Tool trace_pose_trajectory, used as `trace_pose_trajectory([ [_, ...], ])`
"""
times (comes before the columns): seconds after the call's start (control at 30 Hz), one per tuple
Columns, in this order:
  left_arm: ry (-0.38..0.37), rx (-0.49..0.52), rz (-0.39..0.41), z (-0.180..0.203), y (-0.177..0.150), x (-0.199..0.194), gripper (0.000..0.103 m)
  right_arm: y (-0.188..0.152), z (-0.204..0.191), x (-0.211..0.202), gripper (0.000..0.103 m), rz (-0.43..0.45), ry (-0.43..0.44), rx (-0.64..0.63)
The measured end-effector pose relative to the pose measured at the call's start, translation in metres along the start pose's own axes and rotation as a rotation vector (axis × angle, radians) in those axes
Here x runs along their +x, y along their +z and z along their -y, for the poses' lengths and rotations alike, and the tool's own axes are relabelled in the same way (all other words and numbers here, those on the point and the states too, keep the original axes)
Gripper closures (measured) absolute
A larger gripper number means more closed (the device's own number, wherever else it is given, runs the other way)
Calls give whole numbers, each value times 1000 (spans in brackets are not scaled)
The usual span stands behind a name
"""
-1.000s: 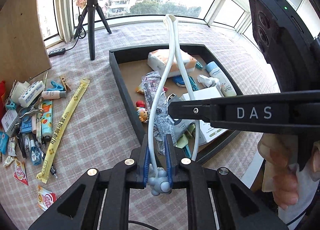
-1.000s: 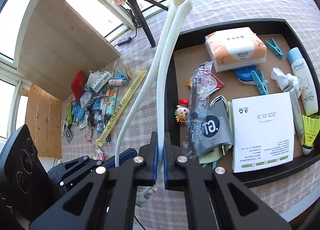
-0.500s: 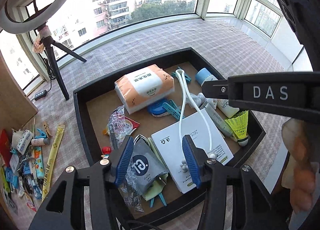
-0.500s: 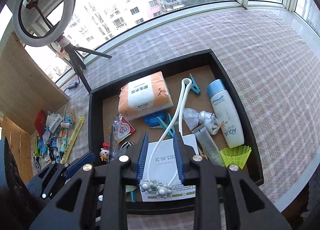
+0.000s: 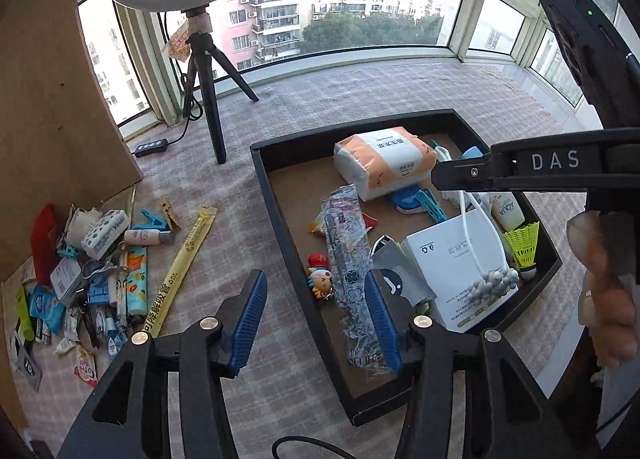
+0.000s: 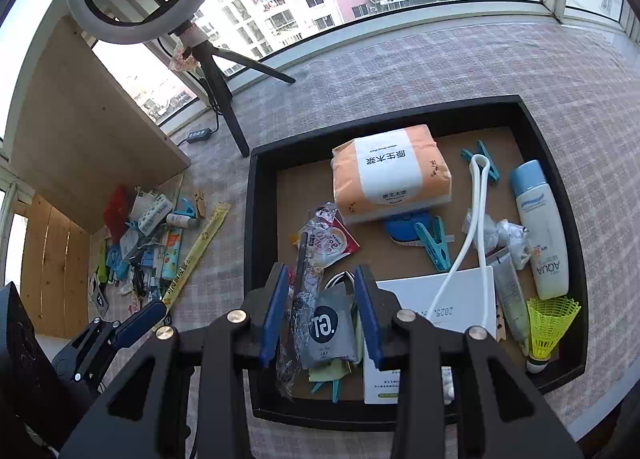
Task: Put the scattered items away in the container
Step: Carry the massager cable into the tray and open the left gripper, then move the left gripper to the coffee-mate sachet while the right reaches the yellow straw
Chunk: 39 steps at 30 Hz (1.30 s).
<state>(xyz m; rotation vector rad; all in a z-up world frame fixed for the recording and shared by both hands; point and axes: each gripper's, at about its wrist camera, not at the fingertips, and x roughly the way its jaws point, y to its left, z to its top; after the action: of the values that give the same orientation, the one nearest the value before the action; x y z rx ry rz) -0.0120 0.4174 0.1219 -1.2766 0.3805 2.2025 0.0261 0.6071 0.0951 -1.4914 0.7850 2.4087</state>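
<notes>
The white looped cord lies in the black tray, its bend near the far edge by a teal peg, its knobbly ends hidden behind the right gripper – whose ribbed blue pads are parting, empty, over a grey pouch. The left gripper stands wide and empty above the tray's left wall. The pile at the checked bench's left edge (sachets, tubes, pegs) is too jumbled to sort out.

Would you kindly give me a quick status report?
Left gripper open, empty. Right gripper opening, empty. White cord lies in tray. Pile remains outside.
</notes>
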Motion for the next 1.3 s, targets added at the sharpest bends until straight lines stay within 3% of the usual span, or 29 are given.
trace_pose_trajectory([
  [0.3, 168, -163, -64, -133, -79, -21, 54, -5, -106, 52, 65, -97, 60, -167],
  [0.5, 193, -239, -135, -187, -128, -21, 54, -12, -166, 102, 64, -181, 55, -234],
  [0.63, 180, -243, -182, -203, -149, -11, 47, -16, -195, 135, 64, -230, 38, -242],
  [0.77, 170, -217, -221, -208, -158, 3, 47, -17, -212, 169, 57, -281, 3, -220],
  [0.9, 168, -187, -256, -210, -161, 18, 46, -18, -215, 194, 56, -332, 7, -162],
  [1.13, 151, -121, -315, -198, -164, 43, 46, -22, -221, 212, 56, -356, -27, -176],
  [1.3, 118, -126, -308, -190, -165, 46, 47, -26, -222, 212, 55, -365, -38, -194],
])
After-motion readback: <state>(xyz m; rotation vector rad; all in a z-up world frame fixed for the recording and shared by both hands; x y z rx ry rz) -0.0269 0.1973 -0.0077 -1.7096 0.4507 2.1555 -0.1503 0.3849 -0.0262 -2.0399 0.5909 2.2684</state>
